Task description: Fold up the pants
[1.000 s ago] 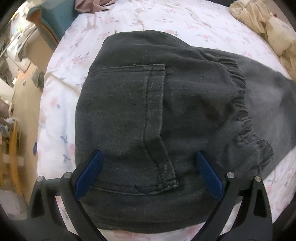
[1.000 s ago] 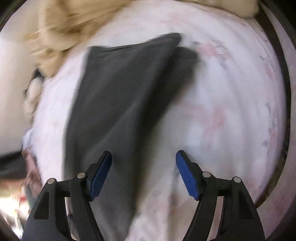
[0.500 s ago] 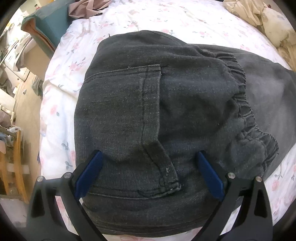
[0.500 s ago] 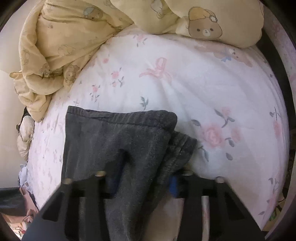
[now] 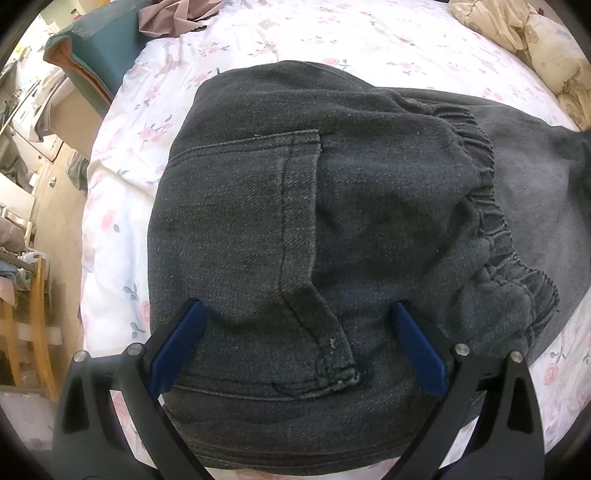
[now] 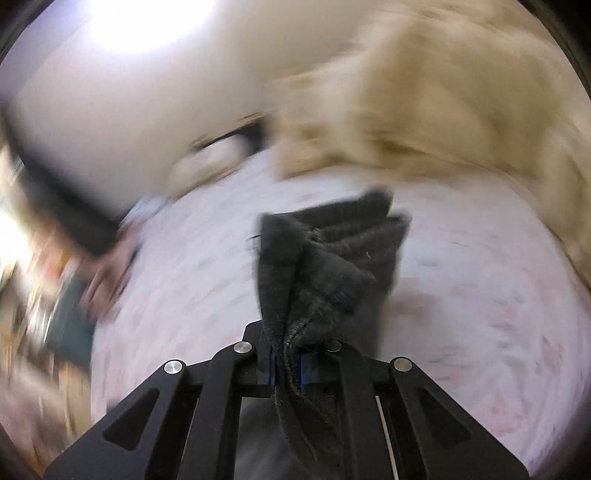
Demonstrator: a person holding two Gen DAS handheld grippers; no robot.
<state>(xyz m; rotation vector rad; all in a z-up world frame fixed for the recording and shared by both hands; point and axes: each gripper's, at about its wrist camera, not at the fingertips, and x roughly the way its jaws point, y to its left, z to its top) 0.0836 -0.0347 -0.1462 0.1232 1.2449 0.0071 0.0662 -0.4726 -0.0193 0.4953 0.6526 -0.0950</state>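
Dark grey pants lie on the floral bed sheet, back pocket up, with the elastic waistband at the right and the legs running off to the right. My left gripper is open, its blue pads spread over the seat of the pants. My right gripper is shut on the bunched leg ends of the pants and holds them lifted above the sheet. The right wrist view is blurred by motion.
A yellow bear-print blanket lies at the bed's far right, also in the right wrist view. A teal folded item and pink cloth sit at the far left corner. Floor and wooden furniture lie left of the bed.
My right gripper came down on the leg ends, shut on them and lifted them, swinging fast. My left gripper stayed open over the seat, barely moving.
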